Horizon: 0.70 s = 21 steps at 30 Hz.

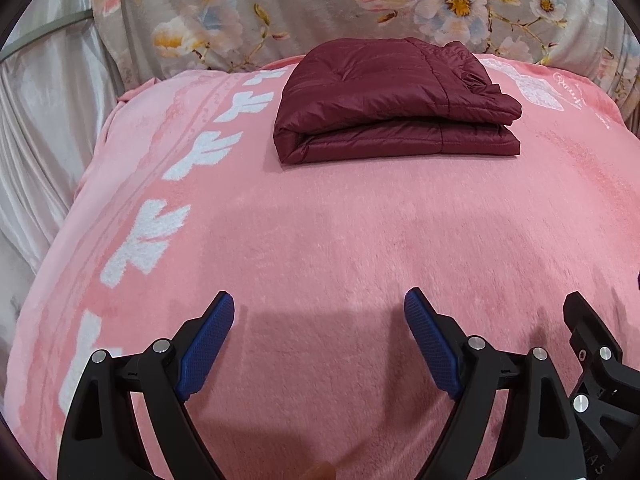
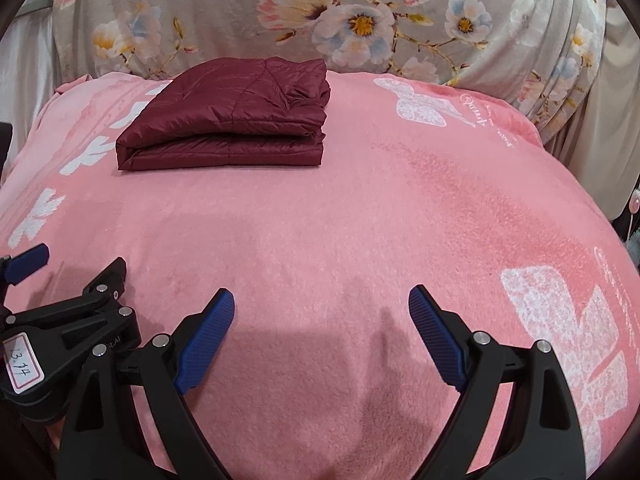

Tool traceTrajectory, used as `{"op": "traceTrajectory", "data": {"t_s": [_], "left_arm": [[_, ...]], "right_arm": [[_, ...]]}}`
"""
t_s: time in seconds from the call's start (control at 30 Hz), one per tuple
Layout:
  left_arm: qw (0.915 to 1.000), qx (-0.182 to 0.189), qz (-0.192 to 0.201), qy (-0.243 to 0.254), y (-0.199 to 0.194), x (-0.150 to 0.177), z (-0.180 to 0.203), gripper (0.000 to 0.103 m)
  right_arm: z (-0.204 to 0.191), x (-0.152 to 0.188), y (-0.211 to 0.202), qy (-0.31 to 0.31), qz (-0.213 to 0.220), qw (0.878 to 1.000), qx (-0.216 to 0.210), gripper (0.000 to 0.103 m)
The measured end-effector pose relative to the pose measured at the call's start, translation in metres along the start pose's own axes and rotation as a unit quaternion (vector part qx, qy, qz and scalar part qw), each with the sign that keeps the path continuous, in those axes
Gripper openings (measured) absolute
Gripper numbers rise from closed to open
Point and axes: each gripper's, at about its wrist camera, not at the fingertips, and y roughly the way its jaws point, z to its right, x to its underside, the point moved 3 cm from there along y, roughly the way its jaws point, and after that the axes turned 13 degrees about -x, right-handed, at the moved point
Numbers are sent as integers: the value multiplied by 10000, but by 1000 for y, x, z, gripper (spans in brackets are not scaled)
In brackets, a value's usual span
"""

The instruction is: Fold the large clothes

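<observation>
Your left gripper (image 1: 319, 308) hangs wide and empty over the pink blanket (image 1: 320, 232); beside it your right gripper (image 2: 321, 307) is spread just as wide, holding nothing. Well ahead of both, the folded maroon jacket (image 1: 394, 100) lies near the blanket's far edge, below what looks like a floral sheet (image 2: 248, 12).

One folded jacket (image 1: 394, 100), one pink blanket (image 1: 320, 240), two grippers — perhaps one floral cover (image 1: 320, 12).
</observation>
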Motion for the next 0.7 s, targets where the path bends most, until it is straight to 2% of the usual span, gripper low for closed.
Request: {"op": "traceTrajectory", "data": {"t_s": [0.3, 0.7], "left_arm": [[9999, -68, -17, 93, -2, 4, 5, 78], [9998, -165, 2, 104, -3, 5, 4, 78]], "right_arm": [[2, 4, 0, 83, -45, 10000, -19, 86], [1, 4, 1, 86, -49, 9999, -18, 86]]}}
